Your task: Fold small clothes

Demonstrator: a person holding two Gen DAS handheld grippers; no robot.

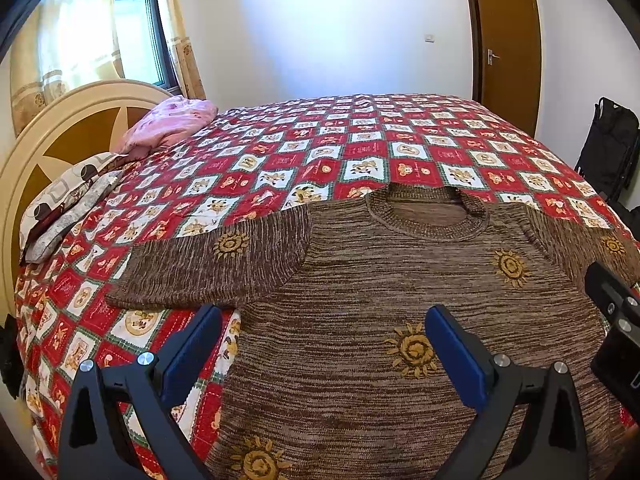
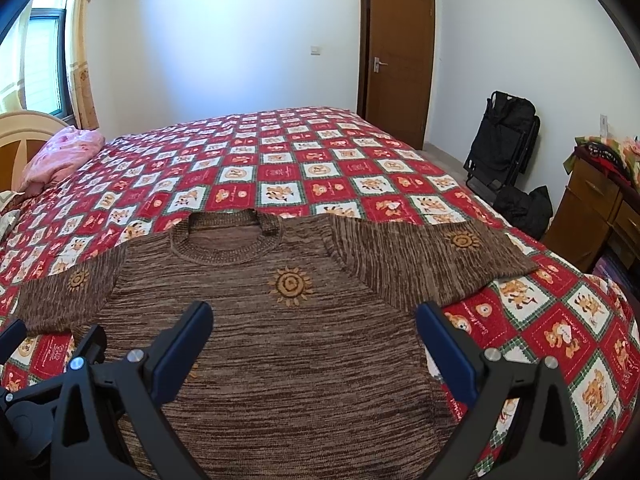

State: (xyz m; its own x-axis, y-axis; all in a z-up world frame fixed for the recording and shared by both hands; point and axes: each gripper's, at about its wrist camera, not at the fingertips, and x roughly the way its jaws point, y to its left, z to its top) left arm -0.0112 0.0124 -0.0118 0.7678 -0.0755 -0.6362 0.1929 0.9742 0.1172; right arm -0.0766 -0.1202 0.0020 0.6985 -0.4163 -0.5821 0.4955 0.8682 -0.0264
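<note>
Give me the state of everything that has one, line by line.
Sweater: spread flat on the bed, front up, sleeves out, unfolded.
Left gripper: open, empty, over the sweater's lower left.
Right gripper: open, empty, over the sweater's lower right.
Door: shut.
Curtain: drawn partly, window showing.

The bed (image 1: 360,148) wears a red-and-white checked quilt. A brown sweater (image 1: 360,280) lies flat on it right under both tongs, sleeves spread; a pink bundle (image 1: 168,124) and pillows (image 1: 68,204) lie far left.
</note>
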